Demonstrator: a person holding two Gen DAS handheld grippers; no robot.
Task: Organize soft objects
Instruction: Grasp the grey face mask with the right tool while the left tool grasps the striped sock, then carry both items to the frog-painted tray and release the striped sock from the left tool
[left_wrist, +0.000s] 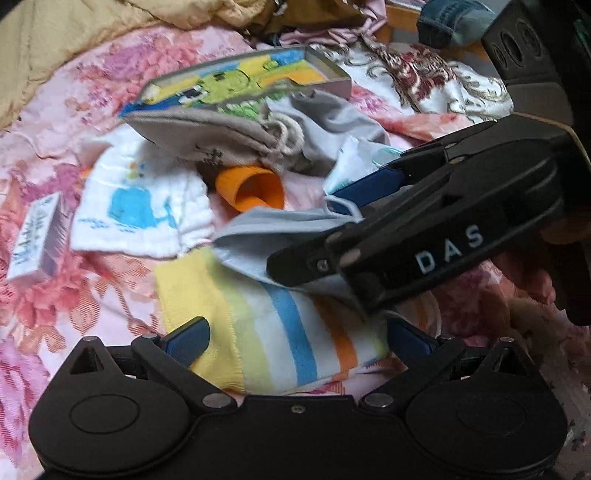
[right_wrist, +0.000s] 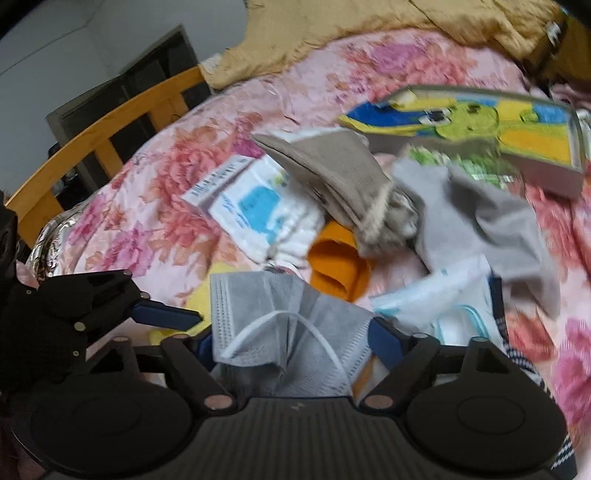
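Observation:
Soft things lie in a heap on a pink floral bedspread (left_wrist: 92, 74). My right gripper (right_wrist: 291, 343) is shut on a grey face mask (right_wrist: 288, 325); in the left wrist view that gripper (left_wrist: 317, 236) reaches in from the right with the mask (left_wrist: 266, 232). My left gripper (left_wrist: 295, 332) is open over a striped pastel towel (left_wrist: 269, 332). Behind lie an orange sock (left_wrist: 255, 188), a white whale cloth (left_wrist: 140, 210), a tan drawstring pouch (left_wrist: 207, 136), a grey cloth (left_wrist: 332, 118) and a pale blue mask (left_wrist: 354, 162).
A shallow grey box lined with a yellow, green and blue cartoon towel (left_wrist: 236, 81) sits behind the heap. A small white carton (left_wrist: 37, 236) lies at the left. A tan blanket (left_wrist: 55, 33) bunches at the back. A wooden bed rail (right_wrist: 99, 136) shows in the right wrist view.

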